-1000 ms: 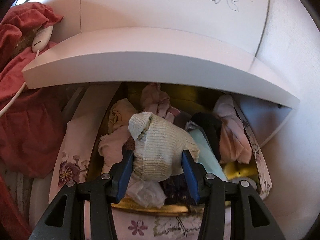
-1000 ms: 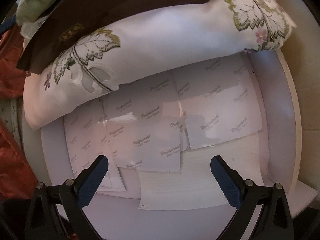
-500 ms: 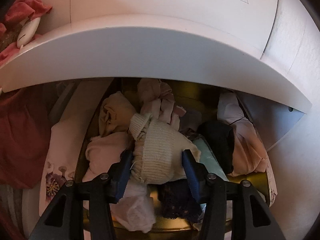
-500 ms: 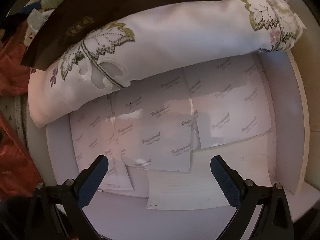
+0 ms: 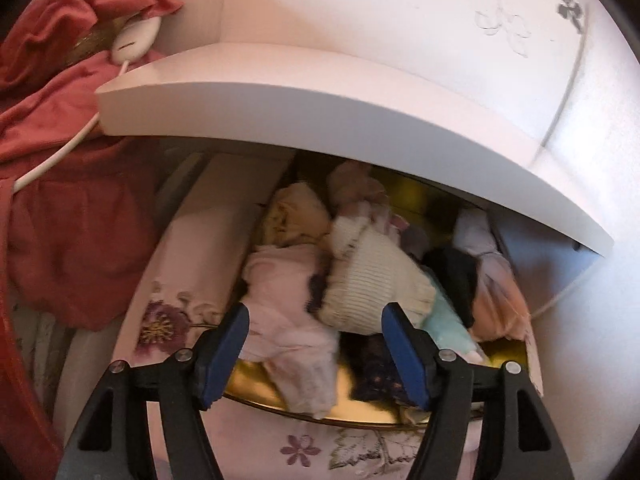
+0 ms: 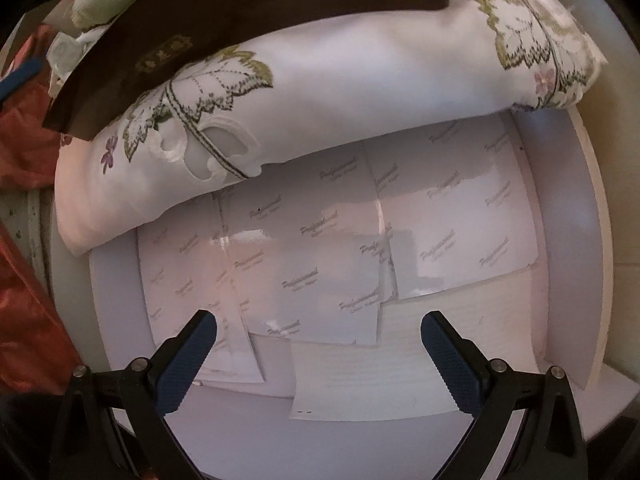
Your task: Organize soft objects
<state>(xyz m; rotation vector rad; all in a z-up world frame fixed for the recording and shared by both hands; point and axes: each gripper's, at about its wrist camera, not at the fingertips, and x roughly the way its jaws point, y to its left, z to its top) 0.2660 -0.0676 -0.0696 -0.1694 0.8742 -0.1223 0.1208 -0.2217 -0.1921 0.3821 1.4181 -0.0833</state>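
The left gripper point(image 5: 314, 326) has its blue fingers point(image 5: 224, 346) opening right now, pads clear of the cream knitted sock point(image 5: 372, 284) lying just beyond them, so I'd call that a release. The sock rests on top of the pile in the gold box point(image 5: 280, 390), pink bundle point(image 5: 280, 300) to its left, mint green piece point(image 5: 444, 322) and black piece point(image 5: 456, 276) to its right. The box is tucked under a white shelf point(image 5: 320, 120), which likely keeps the small things together. Far left, a red cloth point(image 5: 68, 184).

The right gripper point(image 6: 318, 354) hovers with fingers point(image 6: 188, 356) spread wide and empty over glossy sheets point(image 6: 312, 256) printed "Professional", the smaller line unreadable. Beyond them, an embroidered white cloth point(image 6: 320, 96) under a dark box point(image 6: 200, 28) with gold characters too small to read.
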